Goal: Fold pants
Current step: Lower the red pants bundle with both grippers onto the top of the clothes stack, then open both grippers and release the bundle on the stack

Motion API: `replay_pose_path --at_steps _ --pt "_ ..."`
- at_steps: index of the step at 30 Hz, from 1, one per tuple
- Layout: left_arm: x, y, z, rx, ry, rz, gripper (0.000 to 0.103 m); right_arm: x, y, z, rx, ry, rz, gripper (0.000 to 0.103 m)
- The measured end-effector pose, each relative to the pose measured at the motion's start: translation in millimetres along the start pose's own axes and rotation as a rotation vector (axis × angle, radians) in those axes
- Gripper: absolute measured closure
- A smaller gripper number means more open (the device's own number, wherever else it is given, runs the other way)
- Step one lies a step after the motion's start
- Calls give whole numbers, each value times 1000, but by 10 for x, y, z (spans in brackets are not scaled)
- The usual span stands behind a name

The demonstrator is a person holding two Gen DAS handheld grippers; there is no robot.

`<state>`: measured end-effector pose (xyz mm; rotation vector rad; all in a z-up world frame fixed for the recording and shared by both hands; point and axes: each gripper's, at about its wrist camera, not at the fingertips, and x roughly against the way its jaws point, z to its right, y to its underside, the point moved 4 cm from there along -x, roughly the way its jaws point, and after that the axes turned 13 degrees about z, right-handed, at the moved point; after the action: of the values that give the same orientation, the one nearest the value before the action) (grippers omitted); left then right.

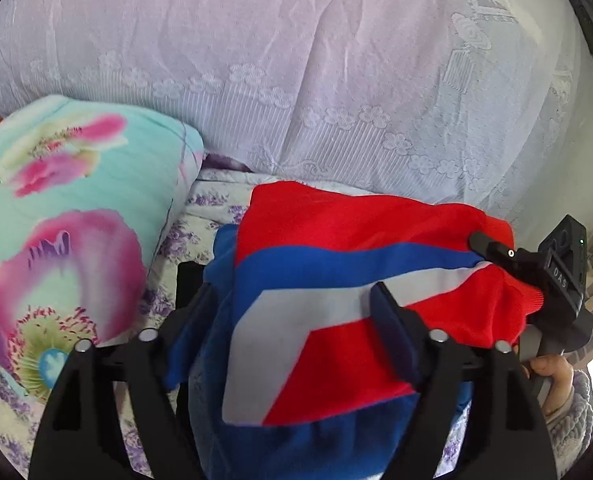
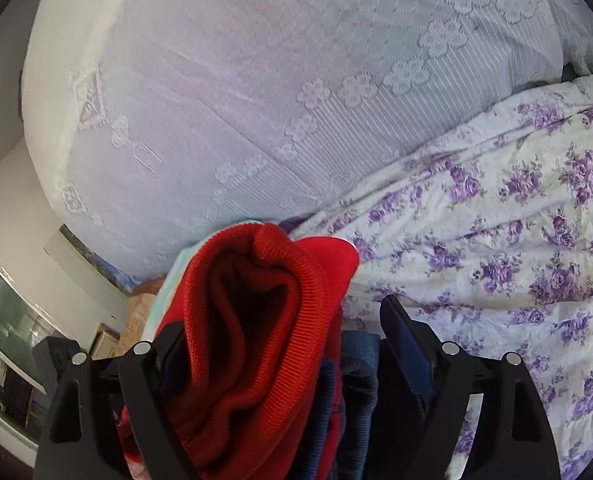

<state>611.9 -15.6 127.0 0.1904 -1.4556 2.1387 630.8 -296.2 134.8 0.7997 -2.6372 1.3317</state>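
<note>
Red, blue & white pants point(image 1: 336, 304) lay bunched on the floral sheet point(image 2: 516, 240), next to a teal flowered pillow point(image 1: 68, 208) & in front of a white lace-covered quilt point(image 1: 296, 80). Left gripper point(image 1: 292, 308) stood wide, fabric between the jaws w/o clear pinch. Right gripper point(image 2: 284, 320) also wide, red ribbed cuff point(image 2: 256, 320) between fingers, not clamped

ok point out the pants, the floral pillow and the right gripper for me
pants point(image 1: 336, 220): left wrist view, red panel of the top fold
floral pillow point(image 1: 76, 208): left wrist view, middle of its turquoise face
right gripper point(image 2: 280, 326): right wrist view, gap midway between its fingertips
</note>
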Motion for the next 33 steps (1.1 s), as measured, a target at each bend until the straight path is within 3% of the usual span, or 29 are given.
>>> replay_pose_path --at_steps 4,11,24,33 --pt "133 -61 11 -50 -18 16 23 88 -37 -131 42 -3 15 18" --pt "184 -66 33 -42 -40 21 23 202 -58 -268 117 55 28 17" --pt "287 -158 -3 -22 -38 45 23 320 -35 -419 168 38 29 16" --pt "592 -6 98 -101 -80 95 23 621 136 -608 316 86 92 13"
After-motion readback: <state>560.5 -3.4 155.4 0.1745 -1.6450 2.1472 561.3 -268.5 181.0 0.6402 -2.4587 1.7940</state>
